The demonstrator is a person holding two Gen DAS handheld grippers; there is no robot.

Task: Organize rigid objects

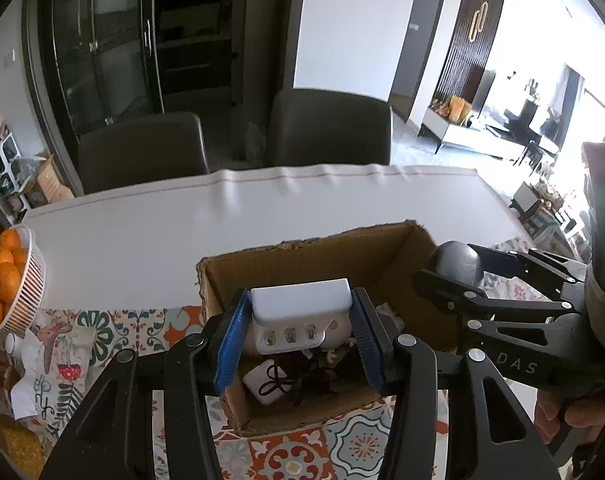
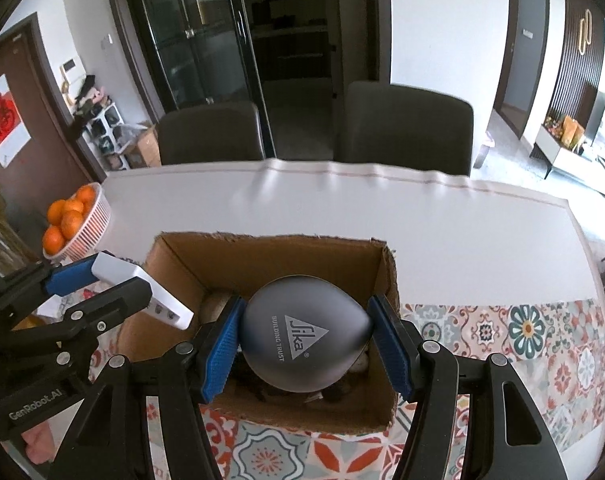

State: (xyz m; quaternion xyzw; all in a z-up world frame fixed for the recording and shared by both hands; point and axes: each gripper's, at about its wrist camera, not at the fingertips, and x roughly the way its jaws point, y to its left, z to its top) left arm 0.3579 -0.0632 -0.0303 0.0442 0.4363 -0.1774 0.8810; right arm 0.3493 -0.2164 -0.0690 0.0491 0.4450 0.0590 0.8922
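An open cardboard box (image 1: 302, 252) (image 2: 270, 256) stands on the patterned tablecloth. My left gripper (image 1: 300, 320) is shut on a white power strip (image 1: 298, 304), held above the box's near left part. The same white power strip (image 2: 142, 284) shows at the left of the right wrist view. My right gripper (image 2: 304, 340) is shut on a dark grey rounded object (image 2: 302, 340) printed "Sika", held over the box's opening. That grey object (image 1: 458, 262) appears at the box's right side in the left wrist view. A white adapter with a black cable (image 1: 270, 384) lies in the box.
A white basket of oranges (image 1: 10, 284) (image 2: 78, 224) sits at the table's left edge. Two dark chairs (image 1: 142, 148) (image 2: 406, 124) stand behind the white table (image 1: 182, 240) (image 2: 462, 232). A person's hand (image 1: 570, 416) grips the right tool.
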